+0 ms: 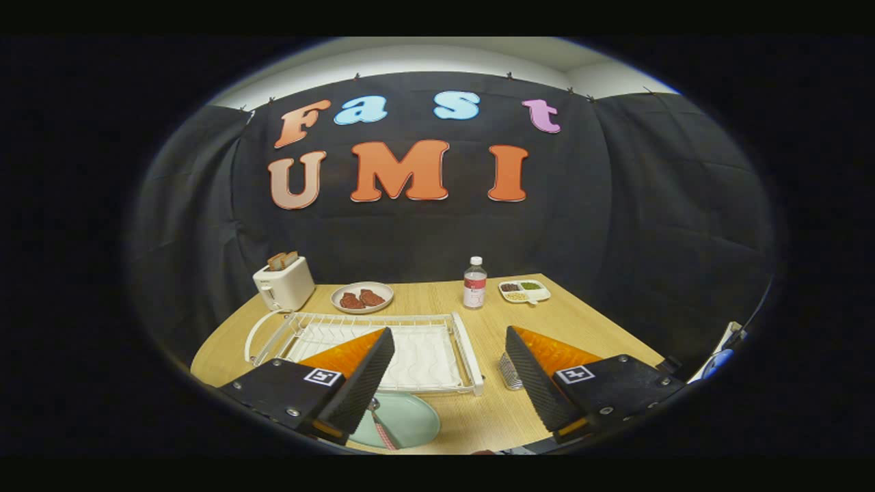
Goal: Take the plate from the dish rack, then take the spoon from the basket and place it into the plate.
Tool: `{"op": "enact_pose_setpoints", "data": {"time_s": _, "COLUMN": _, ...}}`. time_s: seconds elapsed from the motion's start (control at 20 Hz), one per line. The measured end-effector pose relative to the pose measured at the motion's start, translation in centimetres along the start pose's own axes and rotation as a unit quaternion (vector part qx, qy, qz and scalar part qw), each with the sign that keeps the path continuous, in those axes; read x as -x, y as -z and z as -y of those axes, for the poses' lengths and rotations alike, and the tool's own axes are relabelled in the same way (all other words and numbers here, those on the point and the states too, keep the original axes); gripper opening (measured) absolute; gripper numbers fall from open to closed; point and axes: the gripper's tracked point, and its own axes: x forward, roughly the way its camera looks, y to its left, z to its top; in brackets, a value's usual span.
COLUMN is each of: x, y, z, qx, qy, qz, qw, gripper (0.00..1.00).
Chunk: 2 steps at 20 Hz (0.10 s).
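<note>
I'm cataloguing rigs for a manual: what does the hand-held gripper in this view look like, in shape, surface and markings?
The hand-held gripper has two wedge-shaped fingers with ribbed inner pads. Each sits on a flat black block fastened with small screws, and each block carries a square black-and-white tag on top.

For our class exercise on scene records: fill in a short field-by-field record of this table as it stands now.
gripper: open, holding nothing
plate: pale green, on the table in front of the rack, out of it
spoon: lying in the plate
rack: white, empty
basket: small mesh, right of the rack
far side: toaster, dish of food, bottle, divided tray
</note>
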Motion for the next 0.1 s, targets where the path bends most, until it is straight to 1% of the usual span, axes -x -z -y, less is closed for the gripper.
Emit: {"op": "enact_pose_setpoints", "data": {"time_s": 0.1, "x": -0.07, "y": -0.1, "z": -0.1, "qx": -0.004, "qy": 0.0, "qz": 0.0, "qw": 1.0, "gripper": 0.98}}
